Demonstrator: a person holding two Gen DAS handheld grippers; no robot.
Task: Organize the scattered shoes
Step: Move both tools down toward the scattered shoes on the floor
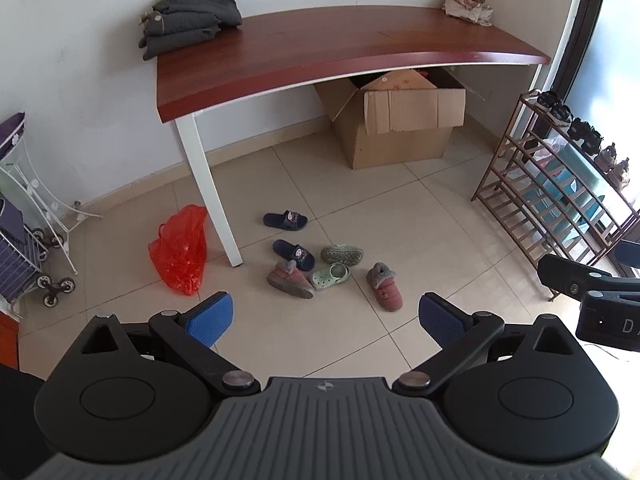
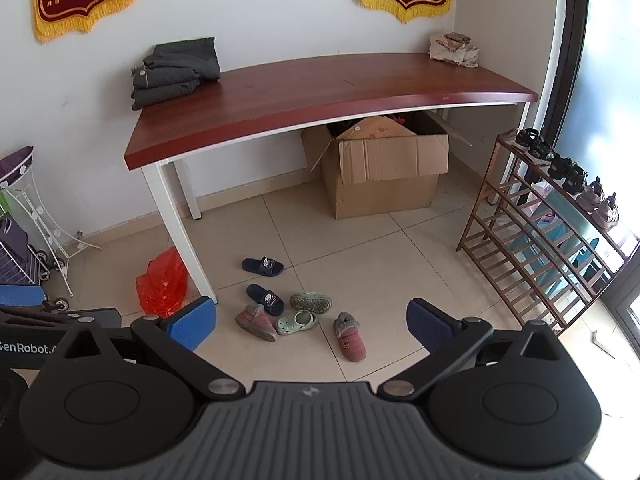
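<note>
Six scattered shoes, navy, green, pink, both grippers' fingers wide, empty

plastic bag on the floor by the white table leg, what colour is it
Translucent red-orange plastic bag, clearest in the left wrist view.

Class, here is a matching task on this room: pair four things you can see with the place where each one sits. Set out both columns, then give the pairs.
Things:
1. folded grey clothes
2. cardboard box
3. red plastic bag
4. pink fur-lined slippers

Places:
A. on the floor tiles, among the other scattered shoes
B. on the floor beside the white table leg
C. on the table top, left end
D. under the table

Pairs: 1-C, 2-D, 3-B, 4-A
</note>
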